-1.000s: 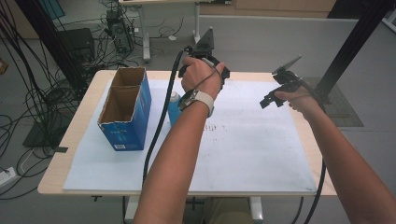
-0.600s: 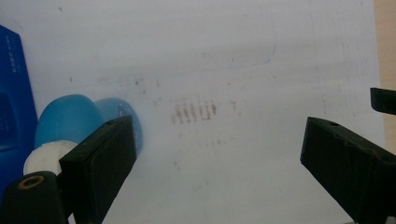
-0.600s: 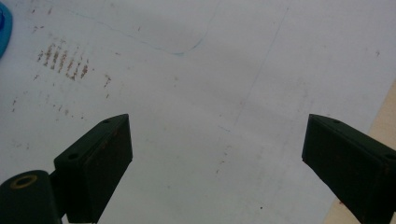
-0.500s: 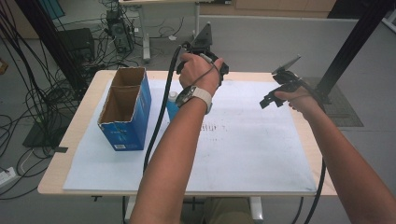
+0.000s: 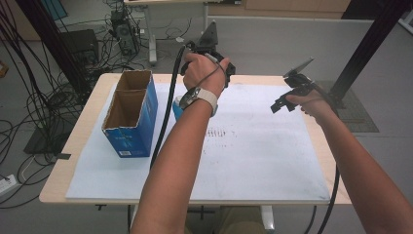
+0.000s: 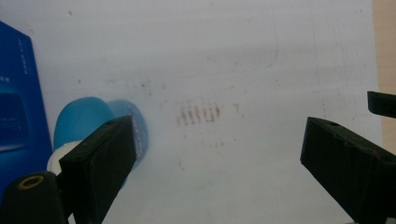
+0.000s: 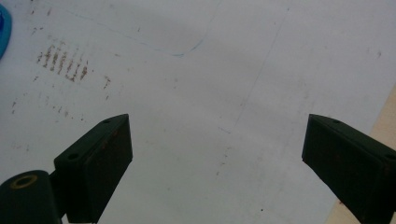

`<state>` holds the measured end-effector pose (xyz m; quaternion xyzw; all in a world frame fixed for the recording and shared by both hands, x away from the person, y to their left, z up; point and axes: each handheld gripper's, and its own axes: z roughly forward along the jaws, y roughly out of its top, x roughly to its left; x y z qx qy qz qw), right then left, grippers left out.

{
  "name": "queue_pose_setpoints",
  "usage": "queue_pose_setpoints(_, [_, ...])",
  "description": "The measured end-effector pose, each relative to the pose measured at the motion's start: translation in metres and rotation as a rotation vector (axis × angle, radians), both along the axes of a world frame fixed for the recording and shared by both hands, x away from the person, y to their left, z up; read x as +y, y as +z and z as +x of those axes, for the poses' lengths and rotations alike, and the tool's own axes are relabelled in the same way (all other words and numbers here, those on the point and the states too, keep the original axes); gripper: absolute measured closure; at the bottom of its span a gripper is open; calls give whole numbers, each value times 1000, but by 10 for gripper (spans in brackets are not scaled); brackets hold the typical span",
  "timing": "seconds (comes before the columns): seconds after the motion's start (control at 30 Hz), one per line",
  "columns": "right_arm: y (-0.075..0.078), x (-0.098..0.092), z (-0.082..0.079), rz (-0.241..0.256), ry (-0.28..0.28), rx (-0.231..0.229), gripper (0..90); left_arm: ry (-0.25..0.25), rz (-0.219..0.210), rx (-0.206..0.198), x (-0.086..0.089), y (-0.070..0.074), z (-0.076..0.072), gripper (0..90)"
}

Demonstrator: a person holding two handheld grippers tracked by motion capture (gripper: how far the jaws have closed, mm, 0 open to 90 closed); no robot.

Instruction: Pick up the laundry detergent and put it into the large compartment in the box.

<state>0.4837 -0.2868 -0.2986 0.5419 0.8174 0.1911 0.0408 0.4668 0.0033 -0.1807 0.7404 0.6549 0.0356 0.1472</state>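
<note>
A light blue rounded container (image 6: 88, 119) with a white end lies on the white sheet (image 5: 258, 151), next to an open blue cardboard box (image 5: 127, 117). In the high view the container (image 5: 176, 110) is partly hidden by the left forearm. My left gripper (image 5: 213, 53) is held up over the table's far edge. In its own view my left gripper (image 6: 217, 140) is open and holds nothing, with the container just beyond its left jaw. My right gripper (image 5: 287, 95) hovers over the sheet's right side. There my right gripper (image 7: 217, 128) is open and holds nothing too.
The box (image 6: 18, 112) stands upright on the left of the wooden table (image 5: 61, 187). Faint reddish marks (image 5: 221, 134) stain the sheet's middle. Cables and equipment (image 5: 122, 34) crowd the floor behind, and a black post (image 5: 365, 48) rises at the right.
The left hand has lifted its gripper a little farther toward the table's far edge. The right gripper has stayed where it was.
</note>
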Motion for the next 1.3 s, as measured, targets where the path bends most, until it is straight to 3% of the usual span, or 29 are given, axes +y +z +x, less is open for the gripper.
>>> queue_pose_setpoints(1.3, [1,-1,-1,0,-3,2,84,53,9,-2,35,3,5,108])
